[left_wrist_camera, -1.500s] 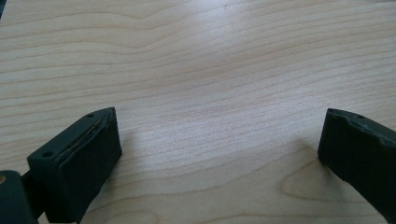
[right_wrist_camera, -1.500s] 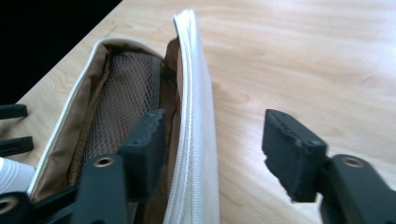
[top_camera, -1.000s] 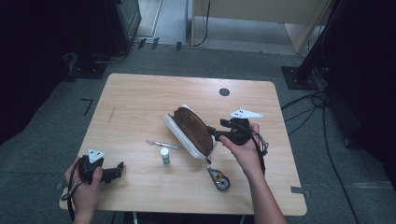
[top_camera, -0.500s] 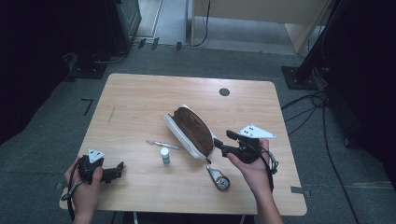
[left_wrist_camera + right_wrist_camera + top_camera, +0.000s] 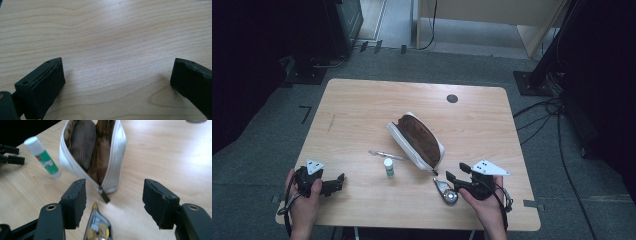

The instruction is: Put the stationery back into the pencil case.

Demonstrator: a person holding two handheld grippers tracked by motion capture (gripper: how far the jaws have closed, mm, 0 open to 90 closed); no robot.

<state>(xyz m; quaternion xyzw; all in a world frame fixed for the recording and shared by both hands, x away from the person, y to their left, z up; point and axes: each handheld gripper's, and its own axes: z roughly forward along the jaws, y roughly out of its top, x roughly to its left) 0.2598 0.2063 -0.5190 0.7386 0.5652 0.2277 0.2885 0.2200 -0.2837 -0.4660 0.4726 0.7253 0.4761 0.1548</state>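
Observation:
A white pouch (image 5: 416,141) with brown lining lies unzipped at the table's middle; the right gripper view looks into its mouth (image 5: 95,152). A glue stick (image 5: 388,167) stands just left of it and a thin pen (image 5: 387,155) lies behind that. A correction tape dispenser (image 5: 446,191) lies near the front edge, under my right gripper (image 5: 457,171), which is open with nothing between its jaws. From the right gripper (image 5: 115,192) I see the zip pull, the dispenser (image 5: 98,227) and the glue stick (image 5: 43,157). My left gripper (image 5: 337,182) rests open at the front left, over bare wood (image 5: 117,75).
The wooden table (image 5: 362,105) has a round black grommet (image 5: 452,98) near its far edge. Cables (image 5: 552,115) run over the floor on the right, and dark stands flank the table's far corners.
My right gripper has drawn back from the pouch's near end toward the front edge, and stands over the correction tape. The left gripper has stayed put.

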